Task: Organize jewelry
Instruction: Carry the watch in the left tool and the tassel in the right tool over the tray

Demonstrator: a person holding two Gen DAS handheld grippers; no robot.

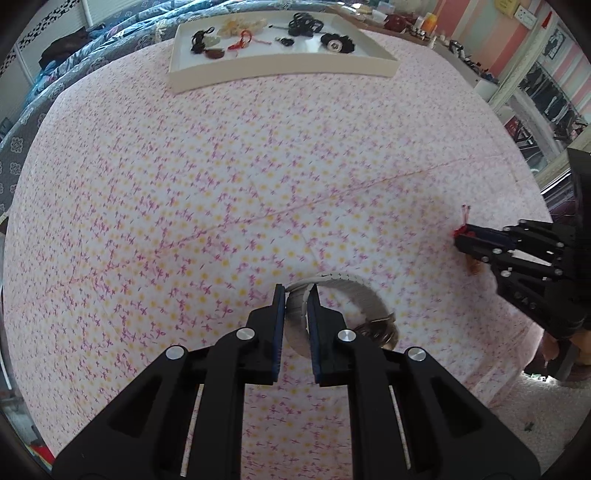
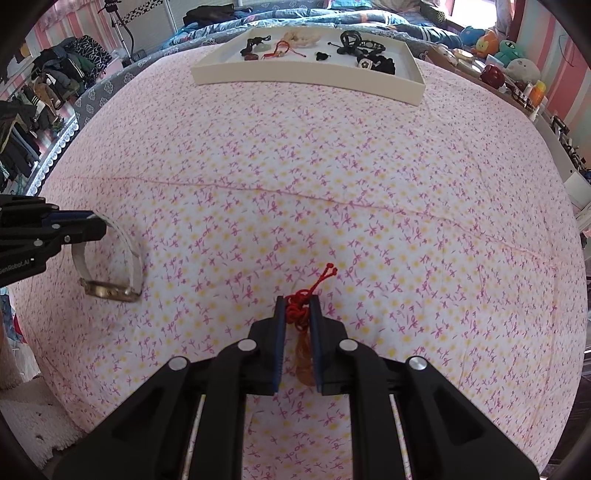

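My left gripper [image 1: 296, 295] pinches the white strap of a wristwatch [image 1: 345, 291] just above the floral bed sheet [image 1: 221, 184]. My right gripper [image 2: 297, 304] clamps a red knotted cord pendant [image 2: 301, 314]. Far ahead, the white tray [image 2: 306, 79] holds other jewelry.

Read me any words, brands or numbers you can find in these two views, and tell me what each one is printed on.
"enRobot.AI": white lettering on the side of the left gripper in the right wrist view; its start is cut off by the frame edge.
Yellow sign on the striped wall, left wrist view: too small and blurred to read.
Watch held by its white band: no readable dial markings.
Nothing else legible.
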